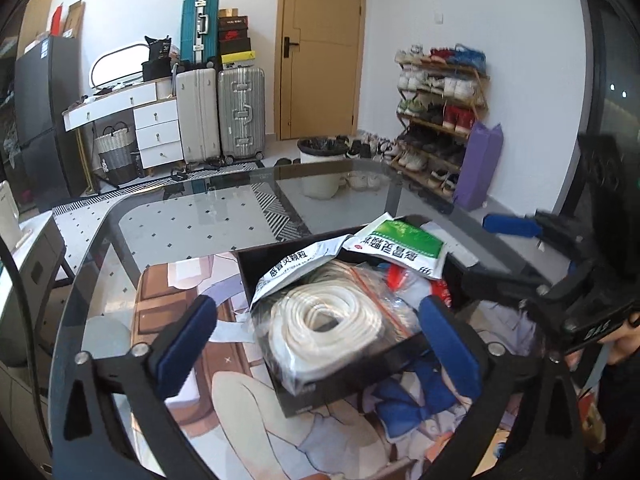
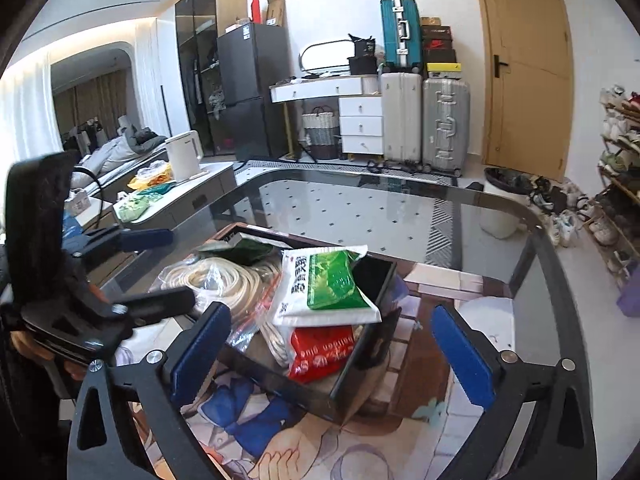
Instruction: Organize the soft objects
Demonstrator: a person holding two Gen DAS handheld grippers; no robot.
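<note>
A black box [image 1: 316, 396] [image 2: 362, 360] stands on a printed mat on the glass table. It holds a bagged coil of white rope [image 1: 324, 320] [image 2: 224, 280], a green and white packet [image 1: 400, 246] [image 2: 328, 284], a white packet with black print [image 1: 292, 268] and a red packet [image 2: 320, 350]. My left gripper [image 1: 320, 340] is open, its blue pads either side of the rope bag at the box's near edge. My right gripper [image 2: 336, 344] is open, its pads either side of the box's near corner. Each gripper shows in the other's view: the right [image 1: 520, 248], the left [image 2: 156, 268].
The printed mat [image 1: 248, 412] [image 2: 432, 432] covers the near part of the glass table [image 1: 192, 220] [image 2: 360, 208]. A side counter with a white kettle [image 2: 183, 156] and bags stands at the left. Suitcases, a bin and a shoe rack [image 1: 440, 116] stand beyond the table.
</note>
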